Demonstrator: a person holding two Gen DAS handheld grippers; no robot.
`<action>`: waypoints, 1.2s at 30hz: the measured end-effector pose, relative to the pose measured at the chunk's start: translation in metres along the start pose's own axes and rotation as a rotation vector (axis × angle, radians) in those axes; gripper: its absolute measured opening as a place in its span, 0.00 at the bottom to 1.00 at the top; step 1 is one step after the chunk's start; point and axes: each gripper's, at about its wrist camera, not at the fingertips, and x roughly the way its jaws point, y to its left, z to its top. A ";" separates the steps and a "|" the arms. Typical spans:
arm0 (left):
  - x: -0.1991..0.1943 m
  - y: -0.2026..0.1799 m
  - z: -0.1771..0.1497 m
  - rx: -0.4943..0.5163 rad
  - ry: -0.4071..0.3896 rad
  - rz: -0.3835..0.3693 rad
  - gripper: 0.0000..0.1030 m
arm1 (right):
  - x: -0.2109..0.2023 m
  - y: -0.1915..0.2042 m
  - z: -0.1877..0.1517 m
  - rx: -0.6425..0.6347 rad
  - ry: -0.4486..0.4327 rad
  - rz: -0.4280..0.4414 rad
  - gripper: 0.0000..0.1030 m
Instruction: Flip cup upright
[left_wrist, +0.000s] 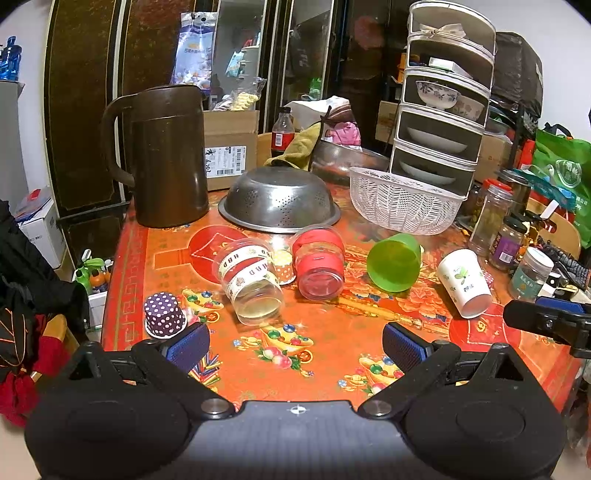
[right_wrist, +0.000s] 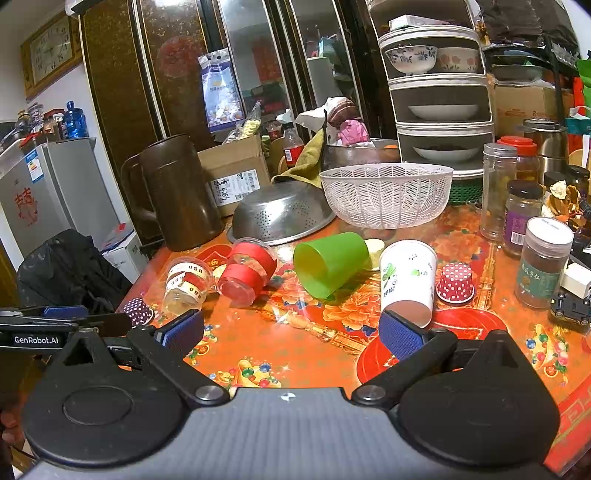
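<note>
Four cups lie on their sides across the middle of the red patterned table (left_wrist: 321, 354), and none of them stands upright yet.

1. Clear cup with the lettered band (left_wrist: 251, 282): on its side, mouth toward me, leftmost of the row.
2. Clear cup with red bands (left_wrist: 319, 262): on its side, just right of the first, mouth toward me.
3. Green cup (left_wrist: 394, 261): on its side near the middle, below the white basket (left_wrist: 402, 205). From the right wrist view its mouth (right_wrist: 314, 271) opens toward the left.
4. White paper cup (left_wrist: 464, 282): on its side, rightmost, mouth toward the near edge. In the right wrist view it lies just beyond my right pad (right_wrist: 400, 336).

Small items: a purple dotted paper cup (left_wrist: 164, 314) sits mouth down at the left, close to my left pad (left_wrist: 188, 345); a red dotted paper cup (right_wrist: 455, 282) sits mouth down just right of the white cup.

Tong state:
- My left gripper (left_wrist: 297, 345) is released, its pads spread wide above bare tablecloth, touching nothing.
- My right gripper (right_wrist: 291, 332) is likewise released, fingers spread, holding nothing.

Behind the row stand a brown jug (left_wrist: 168, 155) at the left and an overturned steel colander (left_wrist: 279, 199) beside the basket. Jars (right_wrist: 543, 262) crowd the right edge.
</note>
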 end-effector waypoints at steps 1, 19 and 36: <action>0.000 0.000 0.000 0.000 0.000 0.001 0.98 | 0.000 0.000 0.000 0.000 0.000 0.000 0.99; -0.002 0.000 0.000 -0.002 0.001 -0.003 0.98 | -0.003 -0.001 0.000 0.004 0.001 0.003 0.99; -0.003 -0.003 -0.001 -0.003 0.004 -0.001 0.98 | -0.005 -0.004 -0.001 0.010 0.005 0.007 0.99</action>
